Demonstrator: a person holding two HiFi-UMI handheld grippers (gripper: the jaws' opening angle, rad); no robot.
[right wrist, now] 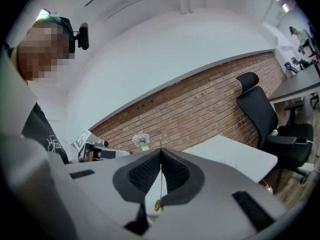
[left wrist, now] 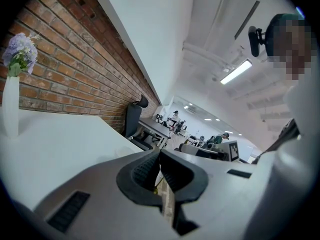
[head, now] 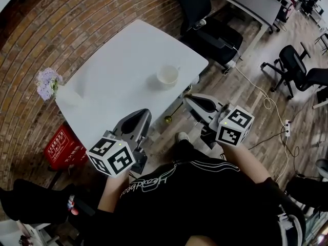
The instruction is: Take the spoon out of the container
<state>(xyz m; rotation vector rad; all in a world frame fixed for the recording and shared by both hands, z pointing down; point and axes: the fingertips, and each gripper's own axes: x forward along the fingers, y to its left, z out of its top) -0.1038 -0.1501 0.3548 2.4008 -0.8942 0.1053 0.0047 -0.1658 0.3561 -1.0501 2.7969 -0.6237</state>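
A white cup (head: 168,76) stands on the white table (head: 118,76), near its right edge. My right gripper (head: 187,101) hangs just off that edge, shut on a thin gold spoon (head: 172,113). The spoon's bowl points down towards the floor, well clear of the cup. In the right gripper view the spoon's handle (right wrist: 160,176) runs between the closed right gripper (right wrist: 160,151). My left gripper (head: 145,113) sits by the table's near edge, shut and holding nothing. In the left gripper view the left gripper (left wrist: 160,153) shows both jaws meeting at the tip.
A white vase of purple flowers (head: 48,83) stands at the table's left corner by the brick wall. A red crate (head: 64,147) sits on the floor below it. Black office chairs (head: 212,35) and cables (head: 266,99) are to the right.
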